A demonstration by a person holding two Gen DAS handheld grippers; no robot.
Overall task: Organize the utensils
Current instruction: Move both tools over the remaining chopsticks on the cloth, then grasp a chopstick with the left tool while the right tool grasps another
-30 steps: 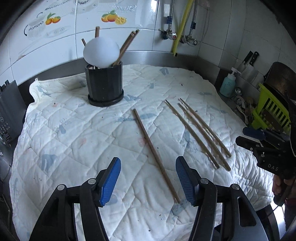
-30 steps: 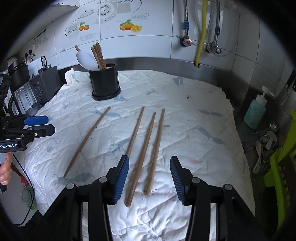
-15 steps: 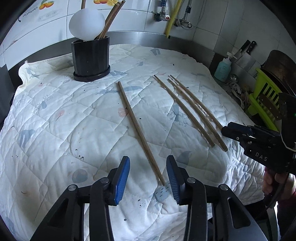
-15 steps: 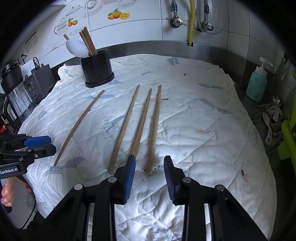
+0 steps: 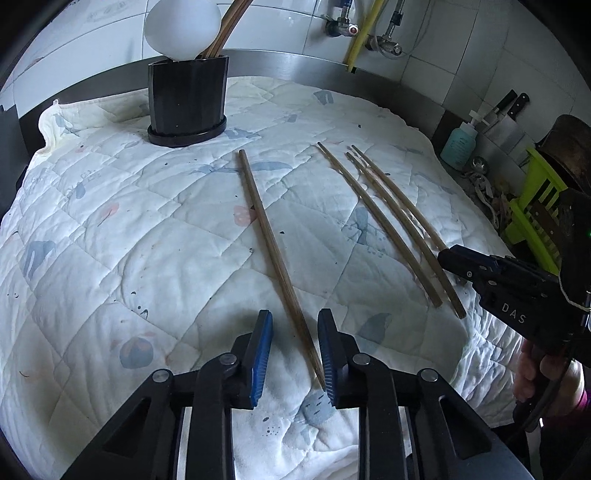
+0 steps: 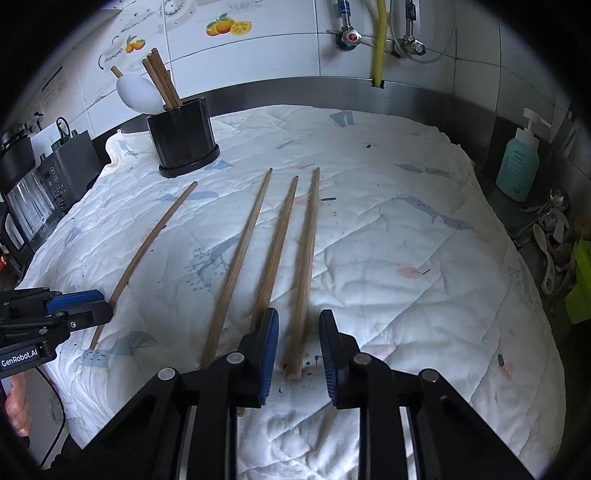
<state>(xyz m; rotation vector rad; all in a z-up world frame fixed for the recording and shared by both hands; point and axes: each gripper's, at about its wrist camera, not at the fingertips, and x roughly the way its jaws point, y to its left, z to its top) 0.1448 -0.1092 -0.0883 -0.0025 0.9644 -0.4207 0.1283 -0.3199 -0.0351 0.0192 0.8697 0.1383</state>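
Several wooden chopsticks lie on a quilted white cloth point(image 5: 110, 240). My left gripper point(image 5: 295, 350) hangs low over the near end of the lone left chopstick point(image 5: 266, 232). Its jaws are closing with that end between them, near the right pad, and the pads are not pressing on it. My right gripper point(image 6: 297, 343) straddles the near end of the rightmost chopstick point(image 6: 306, 258) of three. Its jaws are closing too, and there is a gap on both sides. A black holder point(image 5: 186, 99) point(image 6: 183, 136) at the back holds a white spoon point(image 5: 181, 29) and more chopsticks.
Two other chopsticks point(image 6: 240, 258) point(image 6: 277, 247) lie just left of the right gripper. A teal soap bottle point(image 6: 517, 162), loose spoons point(image 6: 550, 236) and a green rack point(image 5: 535, 210) stand past the cloth's right edge. Dark appliances point(image 6: 70, 162) stand at the left.
Both grippers have sunk toward the cloth and come closer to the chopstick ends. Both pairs of jaws have narrowed around those ends. The chopsticks have not moved.
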